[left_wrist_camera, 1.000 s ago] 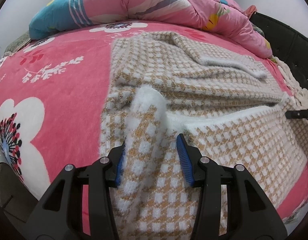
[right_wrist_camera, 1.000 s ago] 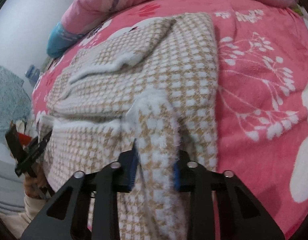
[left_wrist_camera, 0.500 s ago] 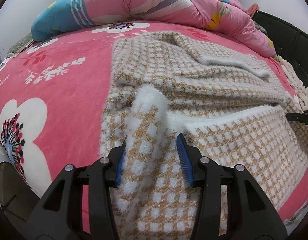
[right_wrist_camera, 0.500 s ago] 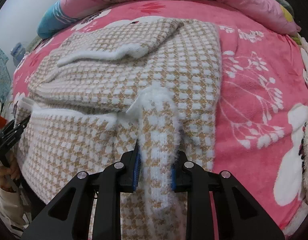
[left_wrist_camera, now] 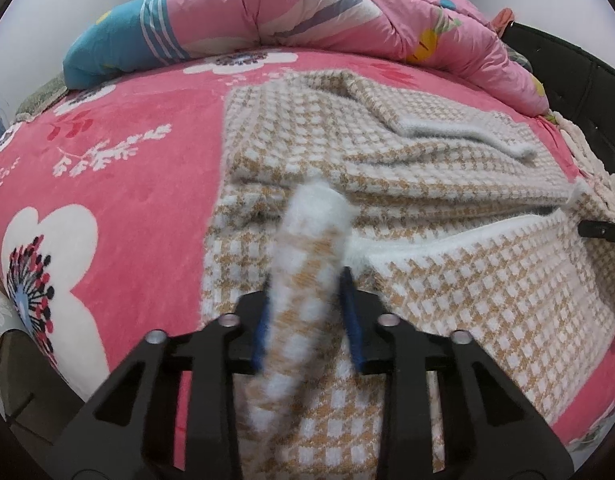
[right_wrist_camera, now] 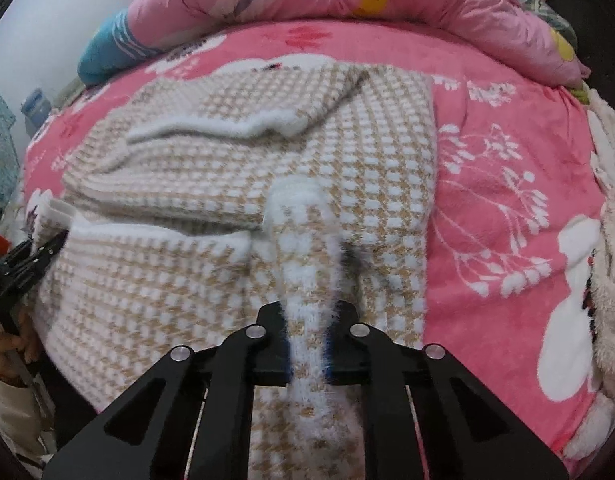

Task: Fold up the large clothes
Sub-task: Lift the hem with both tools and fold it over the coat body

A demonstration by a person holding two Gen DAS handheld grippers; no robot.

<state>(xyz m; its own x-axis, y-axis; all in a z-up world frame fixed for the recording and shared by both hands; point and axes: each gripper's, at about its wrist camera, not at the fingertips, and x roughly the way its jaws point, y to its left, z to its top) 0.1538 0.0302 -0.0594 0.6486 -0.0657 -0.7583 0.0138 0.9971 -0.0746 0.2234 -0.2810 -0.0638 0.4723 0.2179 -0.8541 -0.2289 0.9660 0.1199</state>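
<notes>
A tan-and-white checked knit sweater (left_wrist_camera: pixel 407 168) lies spread on the bed, with a sleeve folded across its far part. Its near hem is pinched up into a fuzzy ridge at each end. In the left wrist view my left gripper (left_wrist_camera: pixel 305 292) has one ridge between its blue pads; the jaws are closing and press on the knit. In the right wrist view my right gripper (right_wrist_camera: pixel 309 320) is shut on the other ridge of the sweater (right_wrist_camera: pixel 267 168). Each view shows the other gripper at its side edge: the right gripper (left_wrist_camera: pixel 603 230) and the left gripper (right_wrist_camera: pixel 27 260).
The sweater rests on a pink flowered blanket (left_wrist_camera: pixel 139 208) that covers the bed. A bunched pink and blue quilt (left_wrist_camera: pixel 307 12) lies along the far side. A dark headboard (left_wrist_camera: pixel 587 92) rises at the right. A person's hand and pale sleeve (right_wrist_camera: pixel 7 360) show at the lower left.
Both pairs of jaws have narrowed onto the pinched hem. The right gripper has swung and moved a little, lifting its ridge. The left hand has kept still.
</notes>
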